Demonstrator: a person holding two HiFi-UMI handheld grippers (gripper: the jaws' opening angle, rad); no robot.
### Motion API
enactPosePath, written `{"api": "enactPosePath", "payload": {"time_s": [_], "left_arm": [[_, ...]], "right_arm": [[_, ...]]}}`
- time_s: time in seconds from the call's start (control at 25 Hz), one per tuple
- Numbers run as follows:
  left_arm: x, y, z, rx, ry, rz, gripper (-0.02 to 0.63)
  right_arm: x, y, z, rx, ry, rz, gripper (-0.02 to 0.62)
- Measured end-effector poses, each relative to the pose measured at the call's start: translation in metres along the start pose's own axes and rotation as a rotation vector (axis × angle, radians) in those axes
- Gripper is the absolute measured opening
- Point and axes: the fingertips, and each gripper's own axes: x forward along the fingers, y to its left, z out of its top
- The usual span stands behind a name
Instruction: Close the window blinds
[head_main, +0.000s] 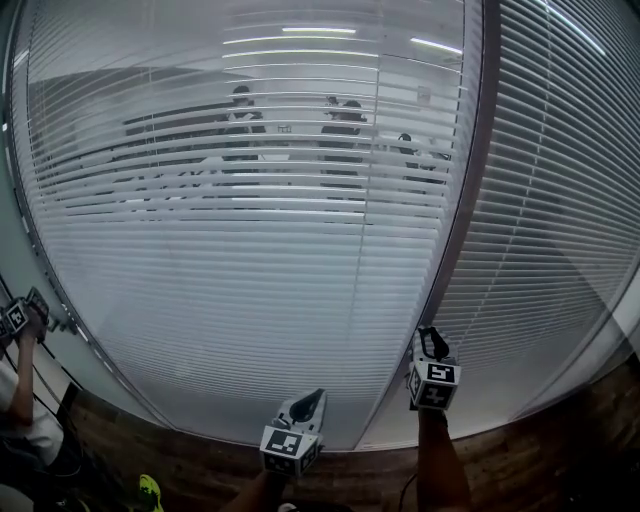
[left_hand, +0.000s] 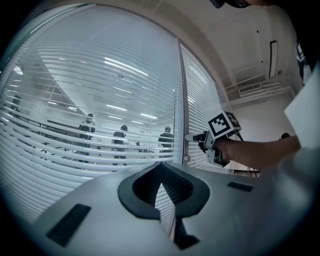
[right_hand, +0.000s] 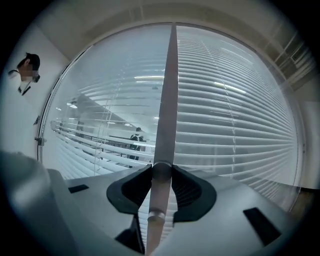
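Note:
White slatted blinds (head_main: 250, 260) cover the big window; through the upper slats the room beyond shows. My right gripper (head_main: 430, 338) is held level at the dark mullion (head_main: 478, 180), shut on the translucent tilt wand (right_hand: 167, 100). The wand runs upright between the pads (right_hand: 187, 187), and its capped lower end hangs just below them. The left gripper view shows the right gripper (left_hand: 192, 137) at the mullion too. My left gripper (head_main: 308, 400) hovers lower and to the left, just short of the slats. It is shut (left_hand: 160, 172) on nothing.
A second blind (head_main: 560, 200) hangs right of the mullion. Several people (head_main: 240, 120) stand beyond the glass. At the left edge another person's hand (head_main: 22, 345) holds a marker-cubed device. A person (right_hand: 27, 67) stands by the left wall. Dark wood (head_main: 560, 440) runs below the window.

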Motion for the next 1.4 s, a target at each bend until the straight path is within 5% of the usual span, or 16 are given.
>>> {"api": "enactPosePath", "payload": {"time_s": [0.6, 0.96, 1.4], "left_arm": [[0.006, -0.008, 0.0, 0.007, 0.002, -0.024, 0.0], [0.005, -0.013, -0.003, 0.0, 0.008, -0.04, 0.0], [0.01, -0.025, 0.0, 0.016, 0.01, -0.066, 0.001]], "right_arm": [[0.0, 0.002, 0.003, -0.151, 0.021, 0.04, 0.126], [-0.001, 0.018, -0.001, -0.84, 0.039, 0.013, 0.126], [-0.002, 0.018, -0.009, -1.452, 0.024, 0.007, 0.126]]}}
